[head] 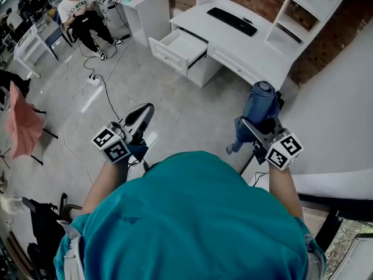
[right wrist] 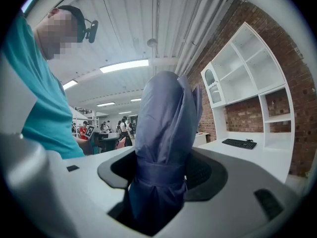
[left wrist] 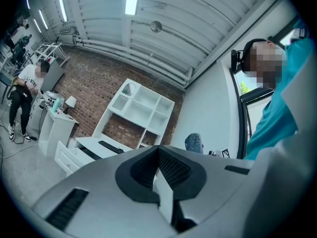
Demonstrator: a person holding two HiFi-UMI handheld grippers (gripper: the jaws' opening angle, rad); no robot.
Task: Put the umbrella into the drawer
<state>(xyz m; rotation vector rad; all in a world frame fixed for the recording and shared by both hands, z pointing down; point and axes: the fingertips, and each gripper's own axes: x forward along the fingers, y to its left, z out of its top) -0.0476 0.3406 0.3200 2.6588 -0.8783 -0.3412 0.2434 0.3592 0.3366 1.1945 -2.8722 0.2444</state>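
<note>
A folded blue umbrella point(head: 259, 107) stands upright in my right gripper point(head: 262, 127), which is shut on it low in front of me, right of centre. In the right gripper view the umbrella point(right wrist: 166, 148) fills the space between the jaws. My left gripper point(head: 140, 118) hangs to the left with its jaws together and nothing in them; in the left gripper view the gripper point(left wrist: 161, 182) points up toward the desk. Ahead stands a white desk point(head: 233, 39) with its left drawer point(head: 178, 48) pulled open; the drawer point(left wrist: 74, 155) also shows in the left gripper view.
A black keyboard point(head: 232, 21) lies on the desk under a white shelf unit point(head: 303, 10). A person point(head: 84, 19) sits at the far left by more white desks. Cables point(head: 99, 86) trail over the grey floor. A pink chair point(head: 23, 127) stands at the left edge.
</note>
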